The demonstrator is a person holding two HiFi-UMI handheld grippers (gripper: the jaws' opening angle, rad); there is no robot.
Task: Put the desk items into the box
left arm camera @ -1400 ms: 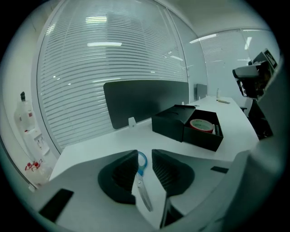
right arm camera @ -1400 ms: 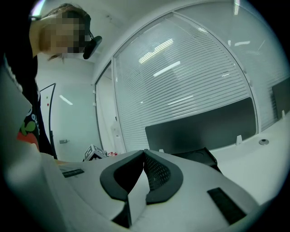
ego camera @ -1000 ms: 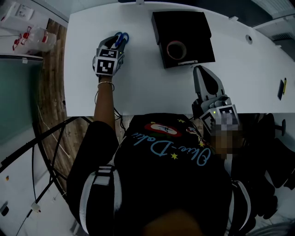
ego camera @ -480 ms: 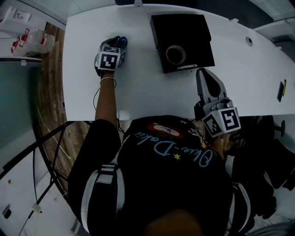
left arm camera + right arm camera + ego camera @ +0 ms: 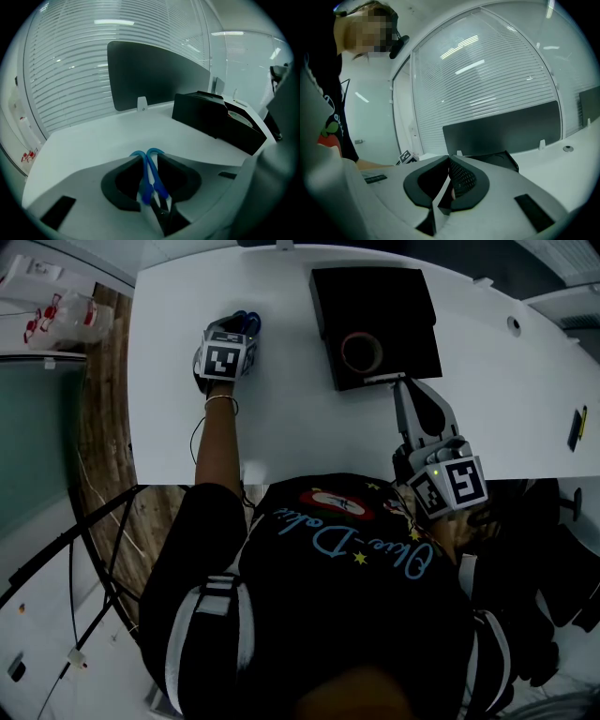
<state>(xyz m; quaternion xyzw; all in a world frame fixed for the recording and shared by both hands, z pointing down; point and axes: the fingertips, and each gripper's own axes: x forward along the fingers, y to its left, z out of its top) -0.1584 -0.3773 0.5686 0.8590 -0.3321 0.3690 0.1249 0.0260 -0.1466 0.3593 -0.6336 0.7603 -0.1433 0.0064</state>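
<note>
Because the scissors (image 5: 151,174) lie flat on the white desk (image 5: 281,418), well to the left of the black box (image 5: 375,287), the left gripper (image 5: 239,329) is tipped down over them to take them by the blue handle loops. Its jaws have just been closing, and the two blue arms stand between the dark pads, which seem to press on them from either side; the gap is narrow and dim, so a firm hold is likely but not certain. The scissors rest on the desk, not yet lifted. The right gripper (image 5: 401,382) waits with its jaws together and nothing in them, its tip just beside the box's near edge, probably kept out of the way. A roll of tape (image 5: 361,352) already lies inside the box. From the head view the gripper covers most of the scissors; only the loops peek past it, and the blades are hard to make out.
</note>
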